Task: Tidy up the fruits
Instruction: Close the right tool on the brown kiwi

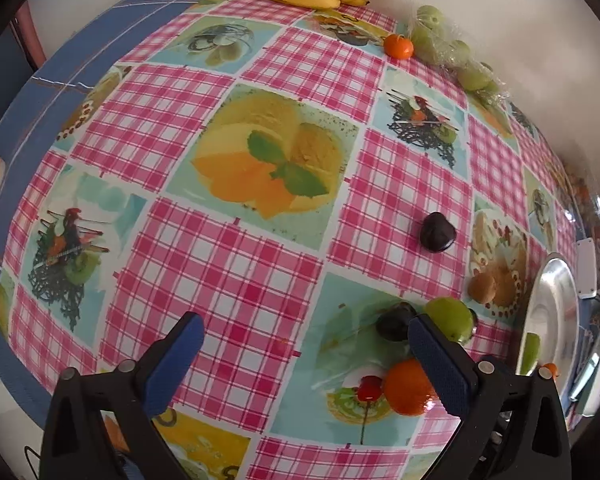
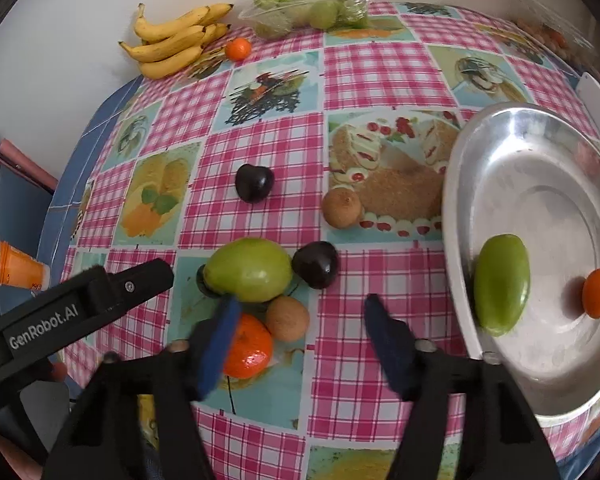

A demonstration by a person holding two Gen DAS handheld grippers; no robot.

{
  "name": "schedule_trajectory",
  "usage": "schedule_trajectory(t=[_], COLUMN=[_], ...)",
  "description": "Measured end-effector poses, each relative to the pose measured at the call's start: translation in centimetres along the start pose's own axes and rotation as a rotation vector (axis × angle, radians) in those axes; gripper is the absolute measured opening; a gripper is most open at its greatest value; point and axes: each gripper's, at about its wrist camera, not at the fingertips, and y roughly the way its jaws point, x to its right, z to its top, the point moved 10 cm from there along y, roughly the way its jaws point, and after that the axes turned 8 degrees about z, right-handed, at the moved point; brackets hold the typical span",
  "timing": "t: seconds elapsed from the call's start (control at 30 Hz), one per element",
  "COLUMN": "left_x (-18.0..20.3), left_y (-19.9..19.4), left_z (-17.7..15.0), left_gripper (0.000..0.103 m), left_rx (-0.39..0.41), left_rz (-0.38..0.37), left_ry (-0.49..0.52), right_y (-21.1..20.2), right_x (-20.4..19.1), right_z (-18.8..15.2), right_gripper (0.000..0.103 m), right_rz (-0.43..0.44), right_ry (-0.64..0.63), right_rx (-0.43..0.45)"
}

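Observation:
Loose fruit lies on a pink checked tablecloth. In the right wrist view my right gripper stands open and blurred. A brown round fruit lies between its fingers, untouched as far as I can see. Its left finger overlaps a tangerine. Just beyond lie a green fruit and a dark plum. A steel plate at the right holds a green fruit and a tangerine. My left gripper is open over bare cloth, left of the tangerine and green fruit.
A second plum and a second brown fruit lie mid-table. Bananas, a small tangerine and a bag of green fruits sit along the far wall. An orange container stands at the left edge.

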Motion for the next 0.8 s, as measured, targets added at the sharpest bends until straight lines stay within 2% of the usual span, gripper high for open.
schedule_trajectory(t=[0.17, 0.33, 0.4, 0.6, 0.8], left_x=[0.9, 1.6, 1.9, 2.1, 3.0], left_y=[-0.1, -0.1, -0.1, 0.0, 0.2], left_z=[-0.1, -0.3, -0.4, -0.5, -1.4], left_gripper=[0.103, 0.103, 0.103, 0.103, 0.102], left_rx=[-0.006, -0.02, -0.024, -0.035, -0.071], left_rz=[-0.012, -0.05, -0.061, -0.078, -0.128], left_ry=[0.028, 0.027, 0.029, 0.025, 0.025], right_y=[0.6, 0.8, 0.9, 1.2, 0.2], right_x=[-0.4, -0.6, -0.6, -0.8, 0.1], right_z=[0.0, -0.1, -0.2, -0.5, -0.8], right_gripper=[0.039, 0.033, 0.026, 0.025, 0.025], right_rz=[0.011, 0.026, 0.034, 0.038, 0.032], right_ry=[0.001, 0.009, 0.013, 0.017, 0.039], right_rx=[-0.011, -0.018, -0.027, -0.039, -0.04])
